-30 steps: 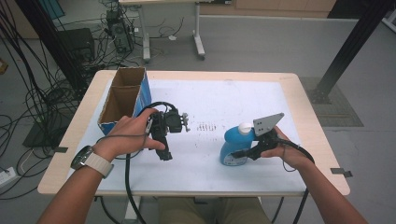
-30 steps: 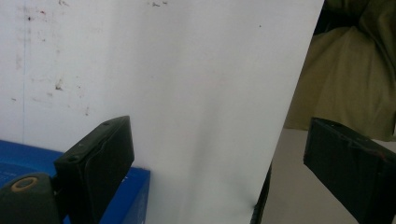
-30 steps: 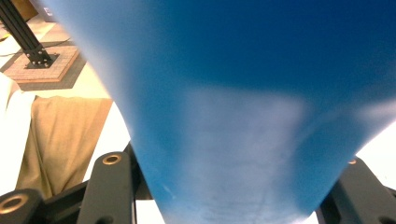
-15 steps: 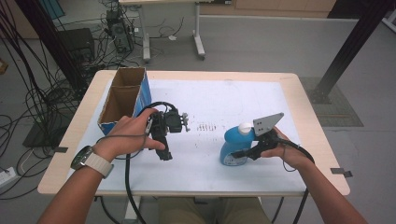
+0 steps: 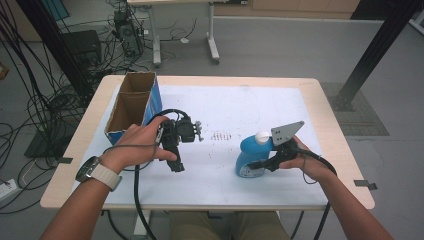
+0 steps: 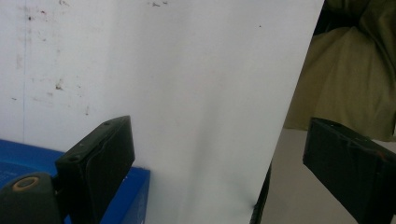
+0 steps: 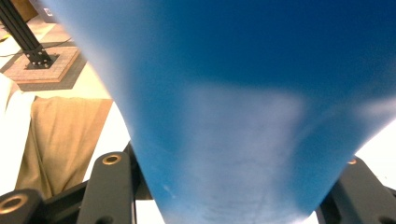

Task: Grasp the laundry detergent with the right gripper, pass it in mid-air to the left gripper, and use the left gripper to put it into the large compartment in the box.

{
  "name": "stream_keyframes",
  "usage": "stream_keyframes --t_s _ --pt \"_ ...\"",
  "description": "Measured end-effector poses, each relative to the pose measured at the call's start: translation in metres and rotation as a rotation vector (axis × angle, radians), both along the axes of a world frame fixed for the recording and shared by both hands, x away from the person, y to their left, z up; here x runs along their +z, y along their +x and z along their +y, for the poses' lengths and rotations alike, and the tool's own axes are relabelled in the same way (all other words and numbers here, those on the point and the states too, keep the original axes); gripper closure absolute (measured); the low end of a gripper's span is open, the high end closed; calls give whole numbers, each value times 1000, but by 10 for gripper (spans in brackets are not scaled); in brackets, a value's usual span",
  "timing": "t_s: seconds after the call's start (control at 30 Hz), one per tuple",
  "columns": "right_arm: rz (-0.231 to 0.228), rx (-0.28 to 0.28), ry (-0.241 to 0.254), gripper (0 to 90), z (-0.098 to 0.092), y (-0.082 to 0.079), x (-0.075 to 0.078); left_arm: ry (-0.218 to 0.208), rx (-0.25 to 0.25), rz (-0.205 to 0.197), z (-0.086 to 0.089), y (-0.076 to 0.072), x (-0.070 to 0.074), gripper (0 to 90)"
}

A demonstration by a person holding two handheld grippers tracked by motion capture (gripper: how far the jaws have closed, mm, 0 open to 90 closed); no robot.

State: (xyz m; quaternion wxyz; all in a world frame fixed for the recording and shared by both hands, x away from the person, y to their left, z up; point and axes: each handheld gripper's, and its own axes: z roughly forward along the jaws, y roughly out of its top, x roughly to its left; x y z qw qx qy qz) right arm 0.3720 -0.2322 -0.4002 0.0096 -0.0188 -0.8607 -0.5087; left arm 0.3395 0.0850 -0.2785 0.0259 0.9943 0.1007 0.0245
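The blue bottle [image 5: 251,157] near right looks like smooth plastic with a soft sheen, its cap [image 5: 262,136] white plastic; the open box [image 5: 131,107] far left is matt brown cardboard inside, glossy blue outside; the table [image 5: 327,125] has a pale wood-look rim around a matt white, scuffed top; the left gripper [image 5: 175,145] is matt black; the right gripper [image 5: 260,165] carries a dull grey plate [image 5: 286,133].

Lab or test workspace. Grey carpet floor [image 5: 280,45], bundles of loose black cables [image 5: 45,75] trailing at left, electronics boxes [image 5: 127,30] on the floor, black metal frame post [image 5: 370,55] on a base plate, second desk's legs [image 5: 212,35] beyond the white-topped surface [image 5: 250,105].
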Motion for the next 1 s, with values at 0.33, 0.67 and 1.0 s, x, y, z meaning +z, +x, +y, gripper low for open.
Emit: stream_keyframes --t_s 0.33,0.67,1.0 --pt "-5 -3 -2 437 0 -1 0 -3 1 1 0 0 0 93" --pt "-2 -14 3 439 0 -1 0 -6 6 -5 1 0 1 91" --pt "-16 -11 -11 439 2 -4 5 -16 7 -15 0 -1 8 91"
